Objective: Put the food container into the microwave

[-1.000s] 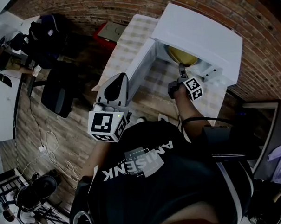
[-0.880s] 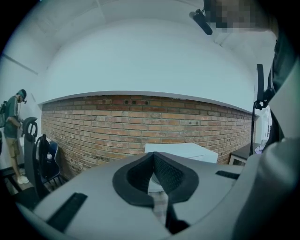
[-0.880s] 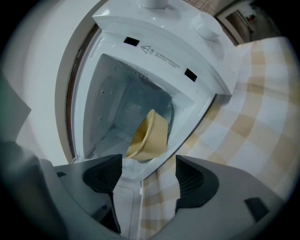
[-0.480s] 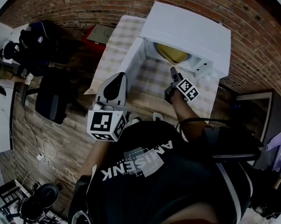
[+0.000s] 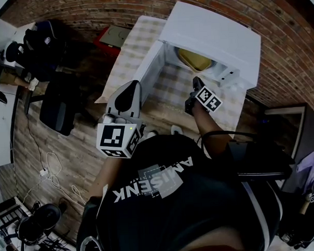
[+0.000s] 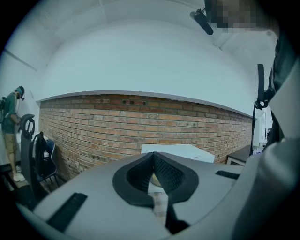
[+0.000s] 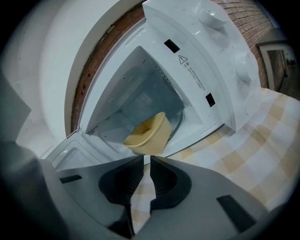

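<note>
The yellow food container [image 7: 147, 133] already sits inside the microwave [image 7: 206, 70], well within the cavity, and the door [image 5: 150, 70] stands wide open. The right gripper [image 7: 146, 159] hovers just outside the mouth, over the checked tablecloth [image 7: 243, 154]. Its 2 jaws have just been closing and are almost together with nothing between them, which I take as a release finished and the tool backing clear. The left gripper [image 5: 135, 87] is near the person's chest, jaws together and empty, probably kept there to stay out of the door's way. Shutting the door seems all that is left.
</note>
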Demonstrator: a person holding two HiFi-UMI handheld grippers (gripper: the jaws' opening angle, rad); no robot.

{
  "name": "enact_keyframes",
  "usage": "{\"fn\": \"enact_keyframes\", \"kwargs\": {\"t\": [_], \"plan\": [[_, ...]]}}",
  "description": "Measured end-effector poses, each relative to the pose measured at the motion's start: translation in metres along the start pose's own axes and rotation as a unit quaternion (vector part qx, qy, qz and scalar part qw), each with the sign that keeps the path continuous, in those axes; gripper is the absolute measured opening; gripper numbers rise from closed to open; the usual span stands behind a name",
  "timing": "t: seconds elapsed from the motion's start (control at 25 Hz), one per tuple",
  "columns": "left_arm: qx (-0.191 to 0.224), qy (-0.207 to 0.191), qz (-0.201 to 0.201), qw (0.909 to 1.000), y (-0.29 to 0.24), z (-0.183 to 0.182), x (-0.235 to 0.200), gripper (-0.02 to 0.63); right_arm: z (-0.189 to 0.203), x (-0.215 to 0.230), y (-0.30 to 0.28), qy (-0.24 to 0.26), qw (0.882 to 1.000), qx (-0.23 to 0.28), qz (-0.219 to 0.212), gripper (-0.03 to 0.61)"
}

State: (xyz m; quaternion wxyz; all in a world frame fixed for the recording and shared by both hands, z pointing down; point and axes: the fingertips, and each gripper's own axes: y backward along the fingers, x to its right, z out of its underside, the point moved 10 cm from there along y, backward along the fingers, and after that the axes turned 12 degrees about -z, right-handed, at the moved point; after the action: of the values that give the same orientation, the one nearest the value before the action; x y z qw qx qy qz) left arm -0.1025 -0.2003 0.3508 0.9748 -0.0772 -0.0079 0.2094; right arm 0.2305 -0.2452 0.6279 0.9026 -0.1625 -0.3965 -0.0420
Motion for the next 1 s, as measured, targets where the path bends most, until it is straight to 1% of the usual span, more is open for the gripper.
{"fn": "enact_keyframes", "kwargs": {"t": [0.12, 0.28, 0.68, 1.0], "plan": [[0.001, -0.002, -0.001, 1.0000, 0.001, 0.000, 0.001, 0.012, -0.004, 0.000, -0.004, 0.011, 1.000, -0.005, 0.003, 0.054], [0.002, -0.003, -0.010, 0.9999, 0.003, -0.001, -0.001, 0.012, -0.007, 0.002, -0.011, 0.023, 1.000, -0.017, 0.007, 0.045], [0.002, -0.009, -0.033, 0.9994, 0.009, -0.003, -0.002, 0.012, -0.018, 0.004, -0.030, 0.031, 0.999, -0.020, 0.004, 0.041], [-0.001, -0.011, -0.040, 0.9991, 0.007, -0.002, 0.001, 0.012, -0.029, 0.009, -0.045, 0.032, 0.999, -0.023, 0.010, 0.041]]}}
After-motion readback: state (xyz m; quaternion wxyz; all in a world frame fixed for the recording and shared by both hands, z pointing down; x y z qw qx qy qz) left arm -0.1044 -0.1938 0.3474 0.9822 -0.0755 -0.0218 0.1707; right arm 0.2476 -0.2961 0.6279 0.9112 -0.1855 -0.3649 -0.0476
